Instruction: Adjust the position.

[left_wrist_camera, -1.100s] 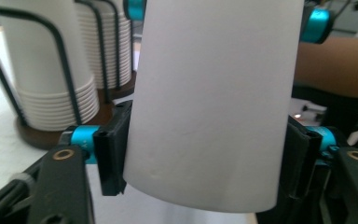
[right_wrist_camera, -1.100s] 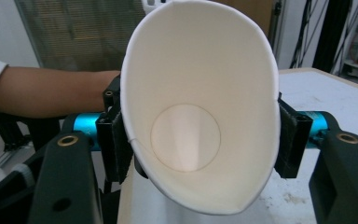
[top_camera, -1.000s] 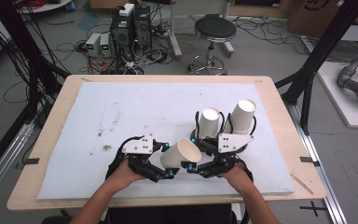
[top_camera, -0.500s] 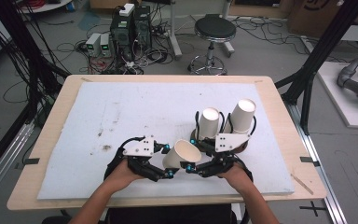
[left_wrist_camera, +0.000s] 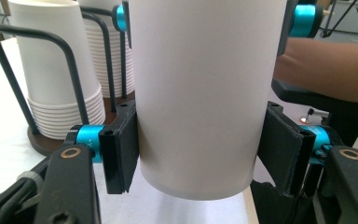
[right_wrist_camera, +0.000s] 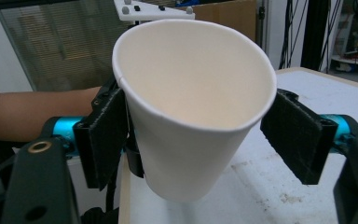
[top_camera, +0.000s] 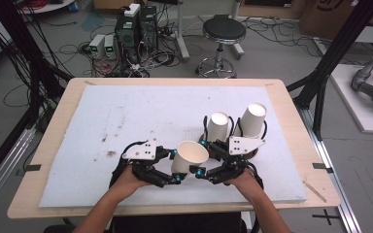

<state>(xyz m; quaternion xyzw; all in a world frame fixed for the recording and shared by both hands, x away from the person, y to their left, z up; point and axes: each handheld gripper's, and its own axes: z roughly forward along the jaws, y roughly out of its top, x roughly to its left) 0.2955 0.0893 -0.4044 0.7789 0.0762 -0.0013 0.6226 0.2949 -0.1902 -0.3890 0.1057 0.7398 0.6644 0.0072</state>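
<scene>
A white paper cup (top_camera: 189, 155) hangs tilted over the board's front, between both grippers. My left gripper (top_camera: 176, 166) has just been closing and is shut on it. In the left gripper view both black pads (left_wrist_camera: 121, 149) press the wall of the cup (left_wrist_camera: 196, 93) near its base. My right gripper (top_camera: 200, 156) has just been opening. In the right gripper view the cup (right_wrist_camera: 191, 93) stands between the jaws, its mouth toward the camera. The left pad (right_wrist_camera: 102, 135) lies against it and the right pad (right_wrist_camera: 298, 135) stands off its lower wall.
Two stacks of white cups (top_camera: 218, 126) (top_camera: 252, 119) lean in a black wire holder (left_wrist_camera: 42, 144) just behind the right hand. A white foam board (top_camera: 126, 116) covers the wooden table (top_camera: 291, 104). A stool (top_camera: 221, 31) and computers (top_camera: 136, 24) stand on the floor beyond.
The left gripper's jaws have drawn in onto the cup. The right gripper's jaws have spread a little. Both hands have kept their places.
</scene>
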